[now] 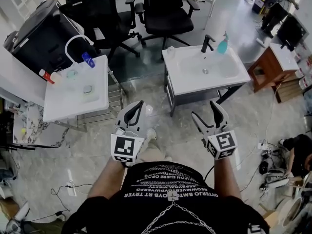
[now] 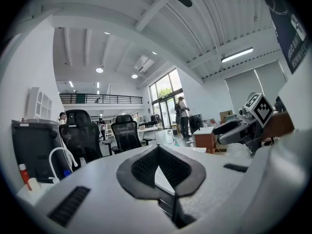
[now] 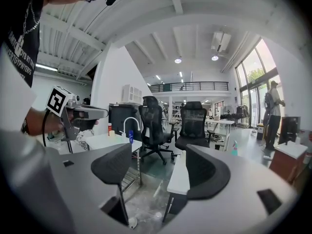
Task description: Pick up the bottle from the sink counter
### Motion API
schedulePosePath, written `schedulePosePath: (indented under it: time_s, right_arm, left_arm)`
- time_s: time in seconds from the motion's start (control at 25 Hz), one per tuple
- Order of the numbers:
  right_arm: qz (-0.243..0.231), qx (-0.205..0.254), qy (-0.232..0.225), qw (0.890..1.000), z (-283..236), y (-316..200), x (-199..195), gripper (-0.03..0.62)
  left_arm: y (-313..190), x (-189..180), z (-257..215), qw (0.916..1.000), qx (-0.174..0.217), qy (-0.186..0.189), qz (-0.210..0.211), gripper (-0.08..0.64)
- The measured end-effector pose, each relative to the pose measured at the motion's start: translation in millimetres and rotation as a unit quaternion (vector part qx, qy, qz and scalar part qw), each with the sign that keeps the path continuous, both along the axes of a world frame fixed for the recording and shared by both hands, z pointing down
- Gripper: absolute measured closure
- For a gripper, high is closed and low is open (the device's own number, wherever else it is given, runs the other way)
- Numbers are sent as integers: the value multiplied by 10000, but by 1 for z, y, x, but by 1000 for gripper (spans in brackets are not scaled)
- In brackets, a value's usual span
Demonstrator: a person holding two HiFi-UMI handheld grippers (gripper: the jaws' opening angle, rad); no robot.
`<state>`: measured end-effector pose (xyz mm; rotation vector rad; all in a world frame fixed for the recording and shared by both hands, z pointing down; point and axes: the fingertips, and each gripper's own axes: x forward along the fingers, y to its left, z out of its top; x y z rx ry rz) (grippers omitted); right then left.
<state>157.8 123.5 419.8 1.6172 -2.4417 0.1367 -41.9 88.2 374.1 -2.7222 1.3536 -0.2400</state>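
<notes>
A teal spray bottle stands at the back of the white sink counter, just right of a black faucet. In the right gripper view the spray bottle is small and far off, right of the jaws. Both grippers hang low in front of the person, well short of the counter. My left gripper is shut and empty, its tips meeting in the left gripper view. My right gripper stands open with nothing between its fingers.
A second white counter at the left carries a white faucet, a blue bottle and a red-capped bottle. Black office chairs stand behind. A wooden cabinet is right of the sink. Cables lie on the floor.
</notes>
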Motion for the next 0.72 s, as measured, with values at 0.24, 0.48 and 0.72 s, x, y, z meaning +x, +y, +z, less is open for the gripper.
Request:
schedulePosePath:
  time_s: [0.24,0.48,0.72]
  right_arm:
    - [55,-52,-28,10000,7,-17,1,267]
    - [79,-93,-1,9999,6,-53,-1,267]
    - [195,-160,3,9997,8,-100,9,267]
  left_arm:
    - [-27,8,4,9999,-36,6,97,555]
    - [-63,14,12,9996,-134,-22,255,554]
    - [-110,22,14,9992,-163,9,374,555]
